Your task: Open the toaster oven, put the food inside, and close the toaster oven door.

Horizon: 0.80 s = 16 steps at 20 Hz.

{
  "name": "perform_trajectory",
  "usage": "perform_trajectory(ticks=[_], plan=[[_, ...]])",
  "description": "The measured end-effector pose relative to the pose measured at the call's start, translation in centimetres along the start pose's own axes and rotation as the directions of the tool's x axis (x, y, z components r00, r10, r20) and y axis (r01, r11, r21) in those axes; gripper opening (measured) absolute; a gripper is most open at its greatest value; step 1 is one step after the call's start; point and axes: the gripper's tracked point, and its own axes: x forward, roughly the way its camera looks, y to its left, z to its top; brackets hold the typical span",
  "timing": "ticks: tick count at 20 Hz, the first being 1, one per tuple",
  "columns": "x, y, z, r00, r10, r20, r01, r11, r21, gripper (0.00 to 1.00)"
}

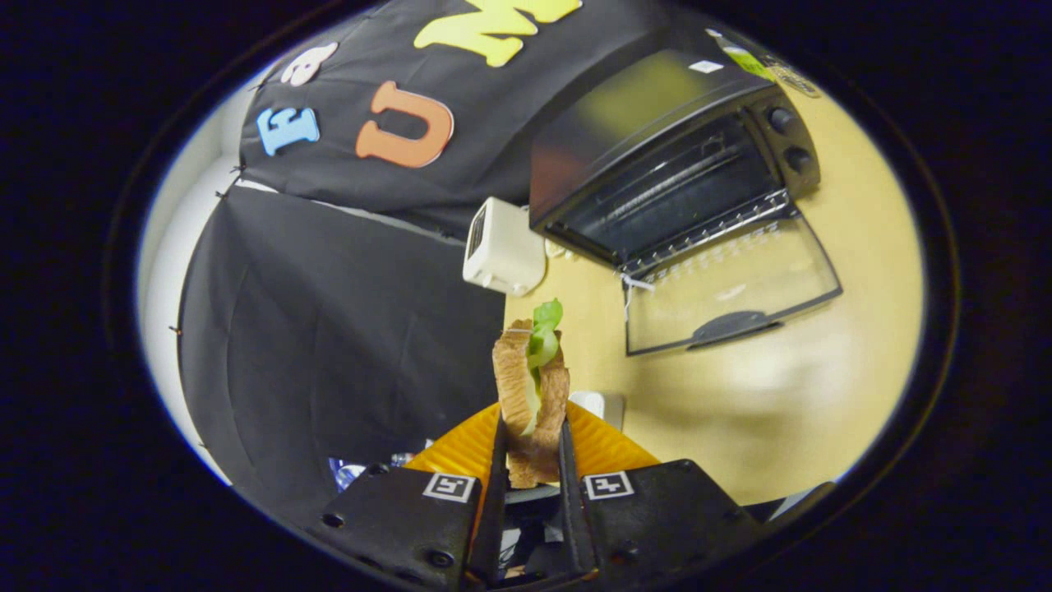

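Note:
My gripper (531, 444) is shut on a sandwich (530, 386) of brown bread with green lettuce sticking out of it, held upright between both fingers above the table. Beyond the fingers and off to one side stands a black toaster oven (657, 156) on the yellow table (855, 329). Its glass door (727, 288) is folded down flat onto the table, and the wire rack inside (699, 222) is bare. Two knobs (789, 140) sit on the oven's front panel. The whole scene looks tilted.
A white boxy appliance (503, 247) stands on the table beside the oven, close to the black cloth wall. An orange ridged plate (460, 448) lies just under the fingers, with a small white object (600, 404) next to it.

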Motion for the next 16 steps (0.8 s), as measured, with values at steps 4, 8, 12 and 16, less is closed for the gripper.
perform_trajectory(ticks=[4,8,12,16], plan=[[0.1,-2.7,5.5,0.980,0.020,0.197,-0.043,0.992,0.115,0.35],[3.1,-6.3,9.5,0.949,0.016,0.314,-0.106,0.956,0.274,0.35],[6.1,-9.6,12.8,0.914,-0.003,0.407,-0.143,0.933,0.329,0.35],[8.2,-11.6,16.2,0.866,-0.022,0.499,-0.181,0.917,0.355,0.35]])
